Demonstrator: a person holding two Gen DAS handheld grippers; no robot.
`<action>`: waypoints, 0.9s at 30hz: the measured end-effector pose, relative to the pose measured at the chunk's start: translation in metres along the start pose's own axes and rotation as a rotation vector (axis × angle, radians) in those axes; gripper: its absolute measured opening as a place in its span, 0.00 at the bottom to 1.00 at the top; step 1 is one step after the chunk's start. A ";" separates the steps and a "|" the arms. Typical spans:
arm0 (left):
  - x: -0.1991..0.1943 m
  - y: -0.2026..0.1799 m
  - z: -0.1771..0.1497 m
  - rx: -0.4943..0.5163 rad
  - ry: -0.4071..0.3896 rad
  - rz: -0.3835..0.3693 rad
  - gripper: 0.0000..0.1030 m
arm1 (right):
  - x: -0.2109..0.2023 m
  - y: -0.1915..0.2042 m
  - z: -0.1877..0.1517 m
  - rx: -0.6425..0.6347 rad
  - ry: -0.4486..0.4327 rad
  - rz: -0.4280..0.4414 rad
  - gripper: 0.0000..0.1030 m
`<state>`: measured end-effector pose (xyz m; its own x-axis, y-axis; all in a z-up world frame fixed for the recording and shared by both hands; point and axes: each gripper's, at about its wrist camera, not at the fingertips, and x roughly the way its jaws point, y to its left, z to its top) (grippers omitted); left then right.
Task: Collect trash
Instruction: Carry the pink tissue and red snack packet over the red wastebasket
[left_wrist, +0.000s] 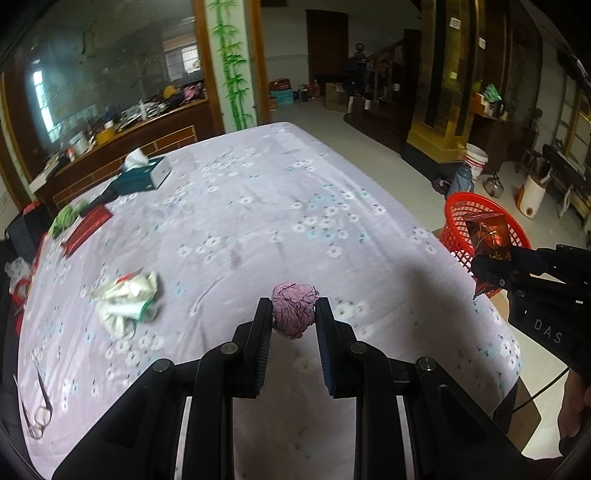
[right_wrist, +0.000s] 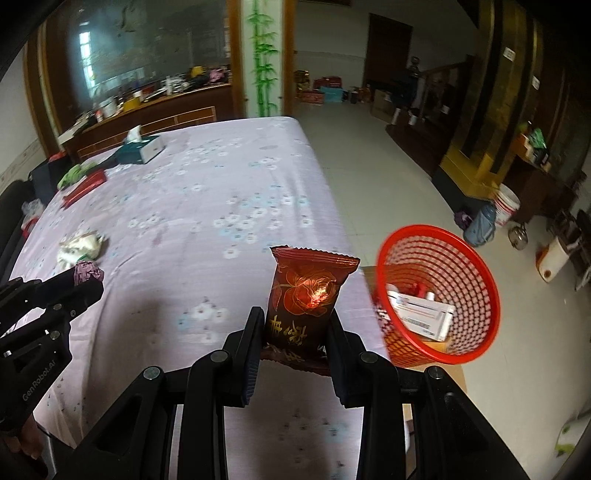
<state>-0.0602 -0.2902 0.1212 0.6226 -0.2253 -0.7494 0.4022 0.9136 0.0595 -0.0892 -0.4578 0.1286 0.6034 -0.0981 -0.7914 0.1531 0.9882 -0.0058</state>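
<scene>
Right gripper (right_wrist: 293, 332) pinches the dark red foil snack wrapper (right_wrist: 306, 291) above the table edge, beside the red mesh plastic basket (right_wrist: 443, 295). Left gripper (left_wrist: 293, 317) clamps a crumpled pink paper ball (left_wrist: 294, 308). Best carry each squarely over the rim before letting go.

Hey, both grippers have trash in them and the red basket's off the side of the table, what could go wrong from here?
1. The right gripper pinches only the lower end of the red snack wrapper; it may slip out short of the red basket.
2. The basket looks tilted in the right wrist view, so a bump might tip it.
3. The left gripper holds the crumpled pink paper ball near its fingertips; it could drop out.
</scene>
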 end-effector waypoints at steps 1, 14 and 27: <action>0.001 -0.004 0.002 0.007 -0.001 -0.003 0.22 | 0.000 -0.007 0.000 0.013 0.002 -0.007 0.33; 0.015 -0.061 0.028 0.085 -0.020 -0.073 0.22 | -0.007 -0.069 -0.006 0.107 0.007 -0.075 0.33; 0.029 -0.098 0.038 0.126 -0.014 -0.134 0.22 | -0.013 -0.113 -0.016 0.175 0.016 -0.106 0.33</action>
<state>-0.0566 -0.3993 0.1188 0.5670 -0.3473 -0.7469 0.5622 0.8259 0.0427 -0.1265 -0.5660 0.1298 0.5641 -0.1973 -0.8018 0.3494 0.9368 0.0153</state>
